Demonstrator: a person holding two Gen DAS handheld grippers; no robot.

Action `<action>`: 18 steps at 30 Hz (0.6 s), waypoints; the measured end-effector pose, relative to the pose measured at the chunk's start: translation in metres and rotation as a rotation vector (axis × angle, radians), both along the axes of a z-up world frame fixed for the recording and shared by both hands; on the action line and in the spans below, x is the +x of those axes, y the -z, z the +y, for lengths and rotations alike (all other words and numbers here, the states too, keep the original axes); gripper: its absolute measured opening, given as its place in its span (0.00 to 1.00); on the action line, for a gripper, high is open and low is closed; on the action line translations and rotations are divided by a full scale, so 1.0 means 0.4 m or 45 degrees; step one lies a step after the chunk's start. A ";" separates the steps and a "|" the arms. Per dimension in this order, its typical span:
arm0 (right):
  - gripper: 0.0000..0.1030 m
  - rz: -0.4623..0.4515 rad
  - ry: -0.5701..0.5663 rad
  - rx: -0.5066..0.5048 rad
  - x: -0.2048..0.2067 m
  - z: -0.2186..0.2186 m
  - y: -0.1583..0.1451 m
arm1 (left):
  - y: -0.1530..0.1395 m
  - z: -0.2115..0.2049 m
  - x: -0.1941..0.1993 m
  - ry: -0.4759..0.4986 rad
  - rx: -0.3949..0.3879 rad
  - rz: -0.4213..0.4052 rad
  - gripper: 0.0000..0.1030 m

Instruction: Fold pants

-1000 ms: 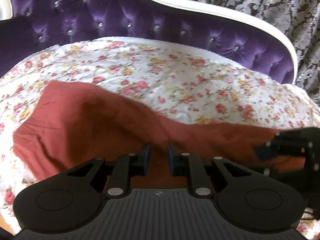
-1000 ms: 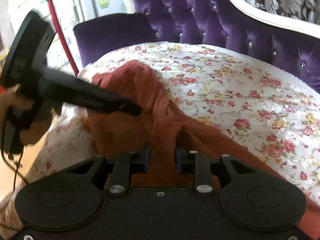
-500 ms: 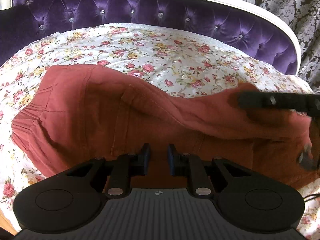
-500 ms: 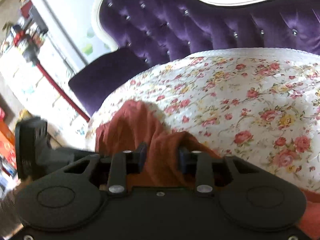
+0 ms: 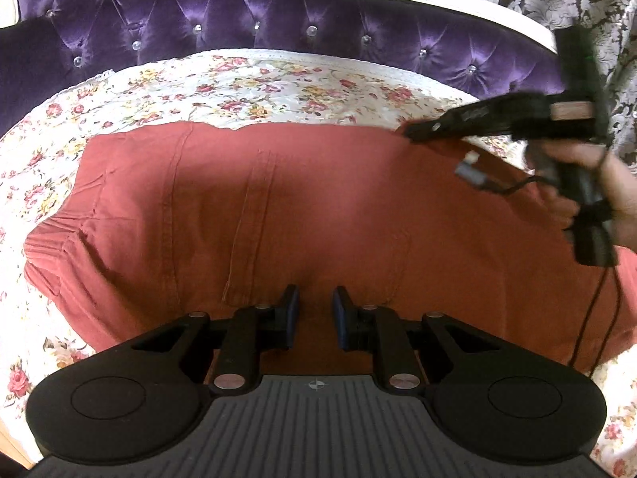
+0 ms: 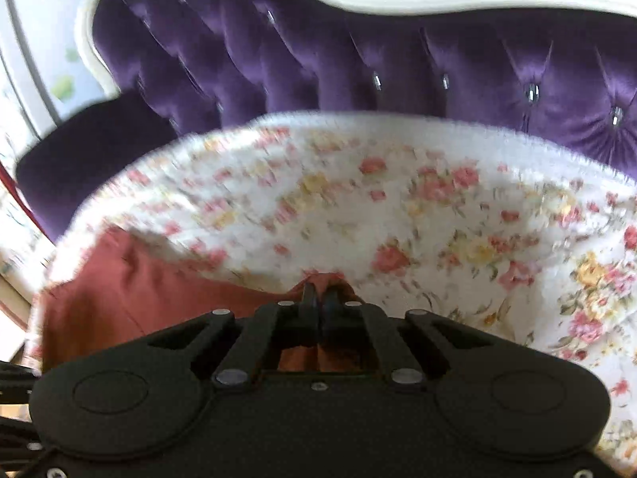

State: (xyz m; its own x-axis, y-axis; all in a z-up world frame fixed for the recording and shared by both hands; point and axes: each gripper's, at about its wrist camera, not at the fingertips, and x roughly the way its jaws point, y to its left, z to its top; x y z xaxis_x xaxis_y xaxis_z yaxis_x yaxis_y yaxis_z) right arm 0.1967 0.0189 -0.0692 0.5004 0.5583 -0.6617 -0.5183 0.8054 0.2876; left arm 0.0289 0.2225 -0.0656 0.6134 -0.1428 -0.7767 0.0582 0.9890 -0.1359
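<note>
We see the rust-red pants [image 5: 318, 207] spread flat across the flowered cover [image 5: 254, 83] on the purple tufted sofa [image 5: 239, 12], waistband to the left and legs running to the right. Our right gripper [image 6: 319, 298] has just been closing and now has its fingers [image 6: 308, 302] pinched together on a small fold of the pants at their far right edge, held there by a hand [image 5: 597, 191]. Our left gripper [image 5: 315, 310] sits at the near edge of the pants with its fingers [image 5: 290, 310] a narrow gap apart, the cloth lying under and between them, and we cannot tell whether the pads press it.
</note>
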 end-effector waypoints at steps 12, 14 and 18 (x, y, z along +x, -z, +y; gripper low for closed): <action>0.17 -0.029 0.043 0.028 -0.014 -0.032 -0.018 | -0.010 -0.004 -0.032 0.067 0.046 0.075 0.19; 0.34 -0.118 0.114 0.007 -0.038 -0.060 -0.054 | -0.009 -0.002 -0.035 0.086 0.075 0.088 0.19; 0.34 -0.146 0.161 0.054 -0.072 -0.148 -0.111 | -0.028 0.002 -0.037 0.091 0.113 0.108 0.18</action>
